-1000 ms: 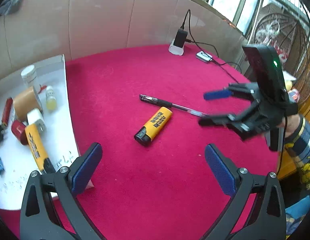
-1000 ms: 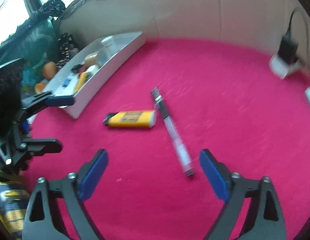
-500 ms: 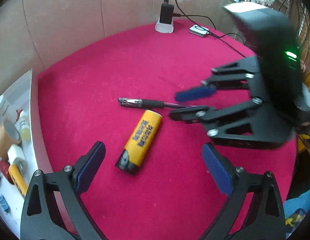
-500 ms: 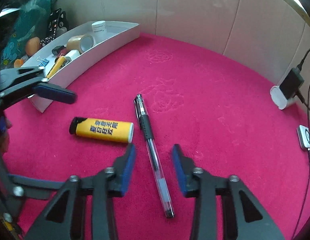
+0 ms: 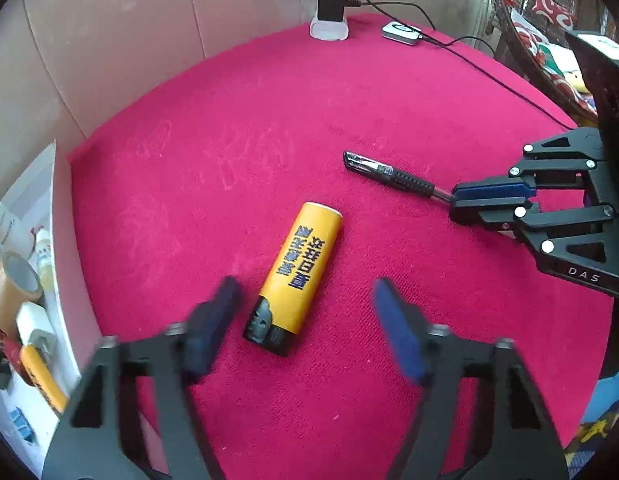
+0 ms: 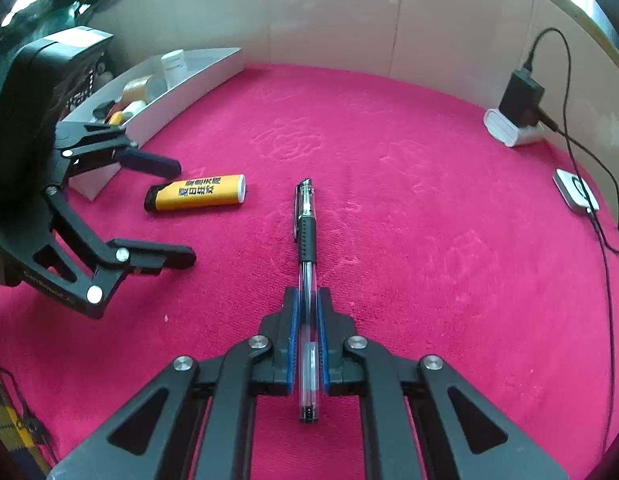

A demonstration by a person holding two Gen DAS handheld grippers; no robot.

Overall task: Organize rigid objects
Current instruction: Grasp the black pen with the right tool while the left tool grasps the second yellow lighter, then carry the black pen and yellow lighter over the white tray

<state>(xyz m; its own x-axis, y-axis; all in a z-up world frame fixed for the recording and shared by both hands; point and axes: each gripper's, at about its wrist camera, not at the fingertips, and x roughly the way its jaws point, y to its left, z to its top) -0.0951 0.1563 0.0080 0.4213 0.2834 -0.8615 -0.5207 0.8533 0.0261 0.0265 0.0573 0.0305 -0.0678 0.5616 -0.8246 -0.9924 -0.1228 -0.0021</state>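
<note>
The right gripper (image 6: 308, 334) has its fingers closed on the clear rear half of the pen (image 6: 305, 232), which lies on the red bench (image 6: 429, 260). The left gripper (image 5: 305, 336) hangs with fingers spread wide either side of the yellow lighter (image 5: 301, 272), not touching it. A white tray (image 6: 181, 92) of small items sits at the bench's edge.

Both low wrist views face inward, sharing the lighter (image 5: 297, 276).

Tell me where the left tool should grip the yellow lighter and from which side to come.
Grip the yellow lighter across its flat body's middle, coming from above. It lies flat on the red cloth, long axis toward the open left tool, whose fingers already flank its black end.
</note>
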